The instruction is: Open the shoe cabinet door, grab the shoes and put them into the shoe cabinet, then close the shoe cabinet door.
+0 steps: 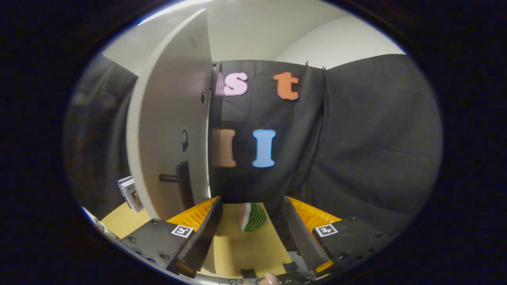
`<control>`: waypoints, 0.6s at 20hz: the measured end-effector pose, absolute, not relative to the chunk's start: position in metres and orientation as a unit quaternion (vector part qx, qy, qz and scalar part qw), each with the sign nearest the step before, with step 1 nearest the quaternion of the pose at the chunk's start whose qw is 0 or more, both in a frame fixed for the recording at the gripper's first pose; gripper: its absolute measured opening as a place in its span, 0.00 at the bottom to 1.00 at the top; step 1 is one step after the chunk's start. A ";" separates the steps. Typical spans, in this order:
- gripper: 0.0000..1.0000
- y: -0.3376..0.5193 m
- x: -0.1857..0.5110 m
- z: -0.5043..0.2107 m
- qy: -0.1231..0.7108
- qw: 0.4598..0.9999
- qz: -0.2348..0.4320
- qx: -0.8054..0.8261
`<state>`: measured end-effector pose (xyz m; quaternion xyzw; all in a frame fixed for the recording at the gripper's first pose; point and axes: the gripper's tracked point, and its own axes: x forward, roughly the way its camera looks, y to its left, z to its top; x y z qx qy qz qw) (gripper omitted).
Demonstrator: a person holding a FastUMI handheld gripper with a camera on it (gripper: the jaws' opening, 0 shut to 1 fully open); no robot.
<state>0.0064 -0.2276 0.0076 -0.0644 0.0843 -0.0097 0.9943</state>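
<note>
The white shoe cabinet door (170, 130) stands swung open just ahead and to the left of my fingers, edge-on to me. Its dark handle (178, 180) sticks out low on the panel, close above my left finger. My gripper (251, 215) is open, fingers spread wide with nothing pressed between them. Beyond the fingertips, on the tan floor (245, 249), lies a small slipper shaped like a watermelon slice (252, 217), green-striped with a pink face. It lies in the gap between the fingers but apart from both. The cabinet's inside is hidden behind the door.
Black cloth (356, 158) walls the booth straight ahead and to the right. A small stack of printed cards or boxes (130, 194) leans on the floor left of the door. A fingertip (271, 279) shows at the gripper's base.
</note>
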 end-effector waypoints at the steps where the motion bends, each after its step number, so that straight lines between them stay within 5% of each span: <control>1: 0.95 -0.228 0.022 0.007 0.085 0.995 0.001 -0.059; 12: 0.93 -0.187 0.064 0.001 0.082 0.994 0.049 -0.046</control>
